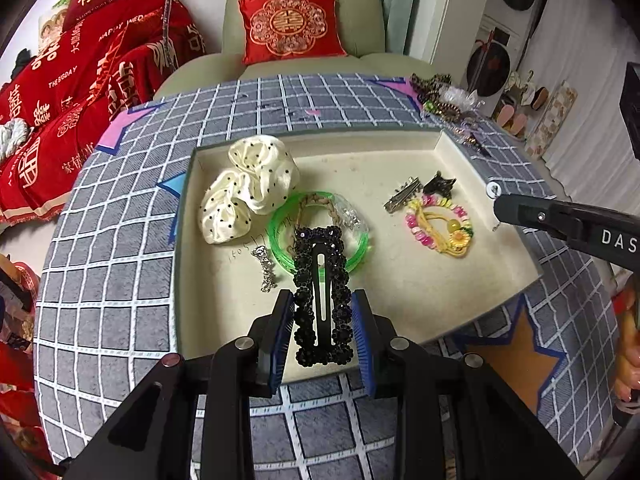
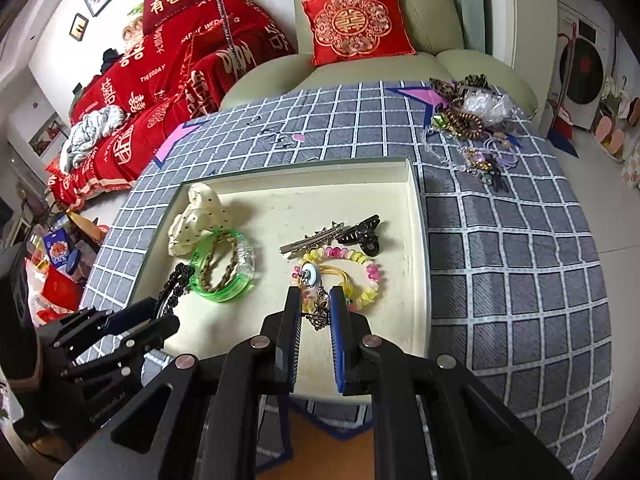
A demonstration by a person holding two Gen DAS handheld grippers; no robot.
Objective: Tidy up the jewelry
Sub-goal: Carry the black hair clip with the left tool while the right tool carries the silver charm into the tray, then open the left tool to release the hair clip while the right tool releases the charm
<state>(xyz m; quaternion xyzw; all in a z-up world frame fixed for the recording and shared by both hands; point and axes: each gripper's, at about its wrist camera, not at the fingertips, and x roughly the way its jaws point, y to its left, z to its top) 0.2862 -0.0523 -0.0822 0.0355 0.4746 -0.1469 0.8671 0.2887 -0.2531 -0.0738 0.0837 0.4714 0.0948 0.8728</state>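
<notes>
Left wrist view: The left gripper (image 1: 323,304) is seen w/ its blue pads pinched on the black beaded hair clip (image 1: 322,292), held lengthwise over the near part of the cream tray (image 1: 404,292). The clip's far end overlaps the green bangle (image 1: 318,236). For a clean placement, the clip should be lowered flat onto bare lining, near of the bangle & right of the small silver chain (image 1: 267,266), before the pads are spread. The right gripper's tip (image 1: 504,206) is seen at the tray's right rim.

Right wrist view: The right gripper (image 2: 316,308) is seen pinching a dangling earring (image 2: 316,296), round stud foremost, above the pastel bead bracelet (image 2: 352,276). It is judged best set on open lining, apart from the bracelet & the silver clip (image 2: 316,238), to avoid tangling. More jewelry (image 2: 472,120) is left on the cloth at far right.
</notes>
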